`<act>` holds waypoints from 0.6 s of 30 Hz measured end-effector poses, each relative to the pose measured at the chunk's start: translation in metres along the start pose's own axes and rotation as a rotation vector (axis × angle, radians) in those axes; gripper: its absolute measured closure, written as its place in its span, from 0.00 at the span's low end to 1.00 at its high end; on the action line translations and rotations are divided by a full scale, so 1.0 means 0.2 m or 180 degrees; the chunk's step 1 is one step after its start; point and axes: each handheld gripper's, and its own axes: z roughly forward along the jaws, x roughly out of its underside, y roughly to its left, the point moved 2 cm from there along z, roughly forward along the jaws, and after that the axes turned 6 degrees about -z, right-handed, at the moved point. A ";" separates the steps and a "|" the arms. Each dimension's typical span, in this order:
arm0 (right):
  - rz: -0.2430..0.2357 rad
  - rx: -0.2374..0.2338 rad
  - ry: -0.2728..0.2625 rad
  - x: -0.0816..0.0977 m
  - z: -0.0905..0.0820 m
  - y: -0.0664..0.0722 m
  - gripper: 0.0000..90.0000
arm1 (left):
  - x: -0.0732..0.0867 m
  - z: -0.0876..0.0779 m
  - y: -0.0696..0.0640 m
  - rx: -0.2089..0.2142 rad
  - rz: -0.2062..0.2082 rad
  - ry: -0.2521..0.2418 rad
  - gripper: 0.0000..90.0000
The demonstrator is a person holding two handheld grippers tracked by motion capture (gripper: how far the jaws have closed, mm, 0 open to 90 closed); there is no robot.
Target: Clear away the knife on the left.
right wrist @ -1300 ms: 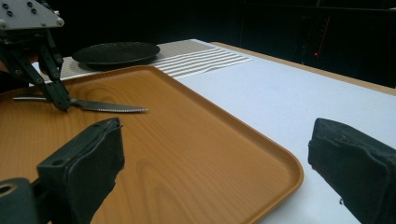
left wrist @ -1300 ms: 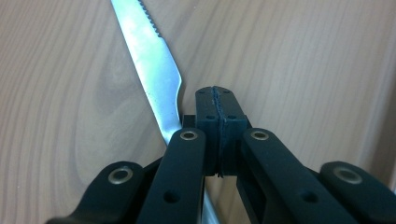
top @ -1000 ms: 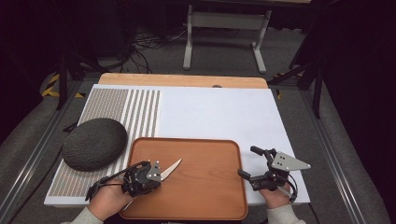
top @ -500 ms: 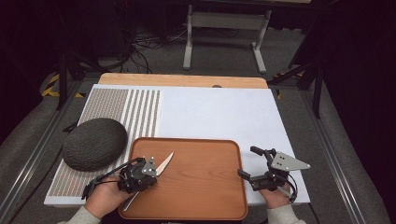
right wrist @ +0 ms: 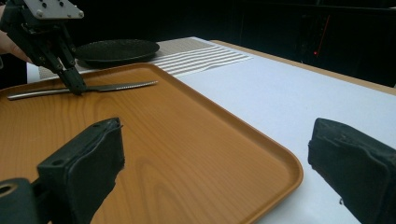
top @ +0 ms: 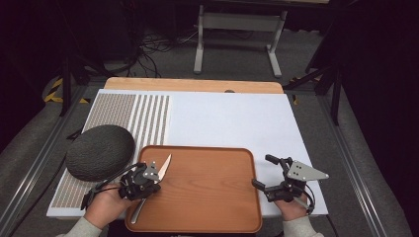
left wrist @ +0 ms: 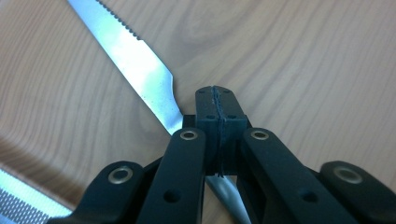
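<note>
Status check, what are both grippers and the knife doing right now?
Left gripper shut on serrated steel knife, low over brown wooden tray. Right gripper open, off tray's right edge. Dark round plate beside tray, nothing blocking.

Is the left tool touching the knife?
Touching. In the left gripper view, the left tool is shut on the knife, with the blade coming out beside its tips.

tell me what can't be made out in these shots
- Knife handle middle: hidden under the left gripper in the high view.
- Knife tip: cut off by the top edge in the left gripper view.
- Dark plate surface detail: too dim in the right gripper view.
</note>
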 end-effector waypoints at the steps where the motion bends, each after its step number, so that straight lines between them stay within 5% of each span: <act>1: 0.0001 -0.0001 0.0001 0.00 0.00 0.00 0.04 | 0.00 0.00 0.00 0.0004 -0.0022 -0.0003 1.00; 18: -0.0006 0.0008 0.0012 0.00 0.00 0.00 0.04 | 0.04 -0.02 0.06 0.0031 -0.0166 -0.0029 1.00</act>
